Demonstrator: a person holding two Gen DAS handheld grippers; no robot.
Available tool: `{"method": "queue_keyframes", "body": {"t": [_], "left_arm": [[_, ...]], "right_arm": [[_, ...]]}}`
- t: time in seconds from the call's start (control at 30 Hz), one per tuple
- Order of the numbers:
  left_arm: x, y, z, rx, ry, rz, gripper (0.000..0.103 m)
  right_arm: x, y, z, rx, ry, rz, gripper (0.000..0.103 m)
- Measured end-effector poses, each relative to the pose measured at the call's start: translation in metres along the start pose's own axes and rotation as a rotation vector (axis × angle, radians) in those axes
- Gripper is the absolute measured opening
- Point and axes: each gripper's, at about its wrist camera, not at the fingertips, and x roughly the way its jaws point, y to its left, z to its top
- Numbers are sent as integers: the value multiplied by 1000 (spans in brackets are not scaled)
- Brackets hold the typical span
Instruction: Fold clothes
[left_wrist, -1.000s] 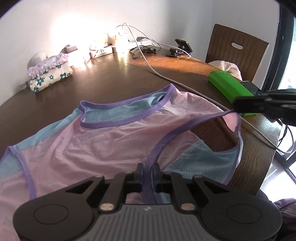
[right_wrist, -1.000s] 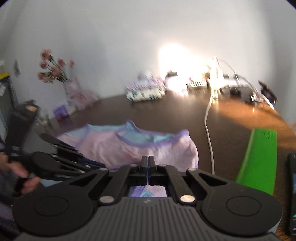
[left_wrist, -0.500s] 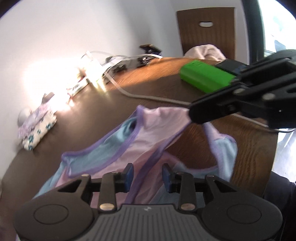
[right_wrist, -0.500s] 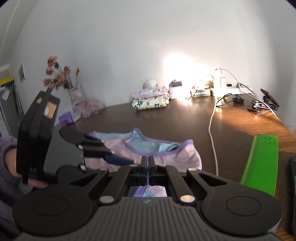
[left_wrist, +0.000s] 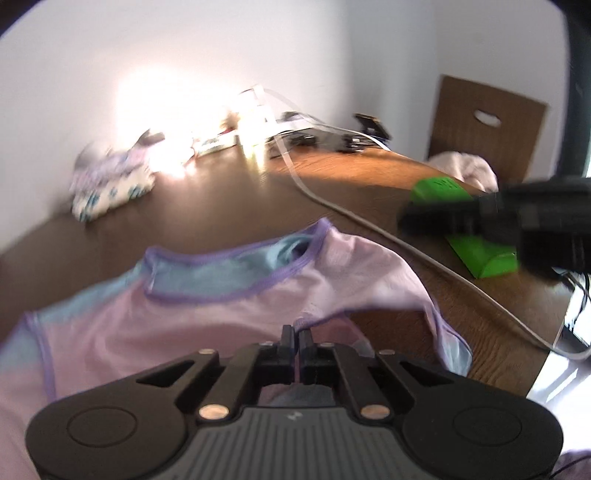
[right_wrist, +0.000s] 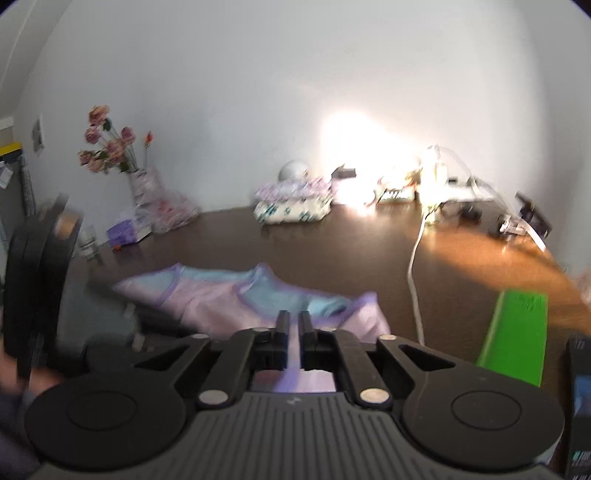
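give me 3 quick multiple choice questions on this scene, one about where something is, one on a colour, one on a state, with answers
1. Where do the flowers stand?
A. on the chair
B. at the far left of the table, by the wall
C. on the green block

2. What colour is the trim round the neck of the top?
A. purple
B. red
C. black

3. How does the left gripper stand?
A. wide open above the table
B. shut on the white cable
C. shut on the top

Answers:
1 B, the right wrist view shows them in a vase at the table's left end against the wall.
2 A, a purple band edges the blue neck panel.
3 C, in the left wrist view its fingers meet with the top's purple edge pinched between them.
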Motion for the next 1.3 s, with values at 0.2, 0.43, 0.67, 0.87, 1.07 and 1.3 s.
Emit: {"method": "queue_keyframes", "body": {"t": [0.2,0.43,0.67,0.87,1.07,1.3], "left_arm": [[-1,15,-13,-133,-24,5,1],[-1,20,-21,-179,-53,-23,1],[0,28,-25,-219,-63,-64,1],[2,32,-26,-240,-65,-84,1],[3,35,-26,-248,-69,-99,1],[-1,43,-26,-308,-89,-117,1]], "right_arm": [[75,11,29,-107,182,-22,35],[153,36,18,-227,338,48,28],[166,28,18,-239,371,15,23],[171,25,24,-285,427,80,23],[171,31,21,-331,441,115,8],[154,33,31,-298,336,96,4]]}}
